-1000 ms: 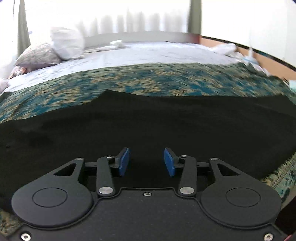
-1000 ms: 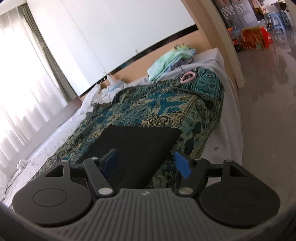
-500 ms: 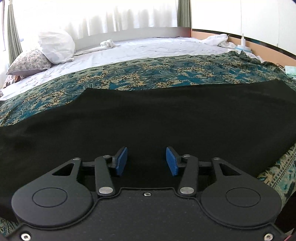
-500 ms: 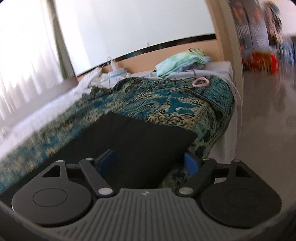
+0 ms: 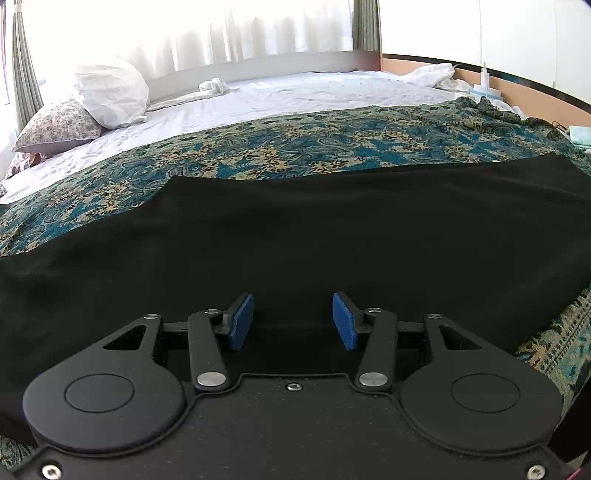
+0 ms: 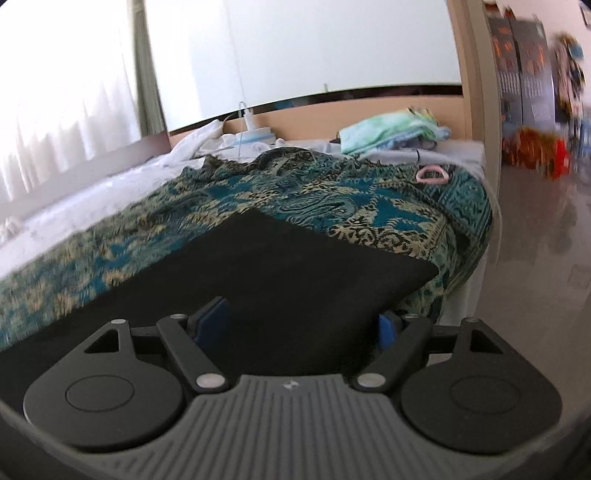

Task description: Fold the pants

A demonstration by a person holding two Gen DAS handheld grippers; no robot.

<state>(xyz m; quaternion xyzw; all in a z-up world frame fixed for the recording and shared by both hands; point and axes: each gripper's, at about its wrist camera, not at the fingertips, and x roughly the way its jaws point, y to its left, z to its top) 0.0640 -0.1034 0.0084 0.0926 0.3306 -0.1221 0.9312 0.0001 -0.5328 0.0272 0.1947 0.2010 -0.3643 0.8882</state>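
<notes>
Over the near edge of the bed (image 5: 295, 96), the left gripper (image 5: 293, 320) is held level and points across the mattress toward the curtains (image 5: 207, 33). Its blue fingers (image 5: 242, 322) stand apart with a moderate gap and grip nothing; only black cloth shows between them. The pants (image 5: 295, 236) lie flat on the patterned spread (image 5: 295, 147), stretching from one side of the view to the other, with a stepped far edge on the left. Two pillows (image 5: 107, 92) sit at the far left. Compared with half a second ago, this view has barely changed: same gap, pants in the same place, the camera a touch nearer.

From the right wrist, the right gripper (image 6: 303, 326) points along the bed toward the wall end, held low just over the pants (image 6: 288, 273). Its fingers (image 6: 212, 321) are spread wide and hold nothing; the right one is partly hidden behind the cloth's edge. The pants end in a squared corner near the bed's side edge. A pink ring (image 6: 431, 174) and a folded pile of cloth (image 6: 391, 129) lie beyond. Since the earlier frame the view has swung slightly left and is less blurred; the gap looks the same.
</notes>
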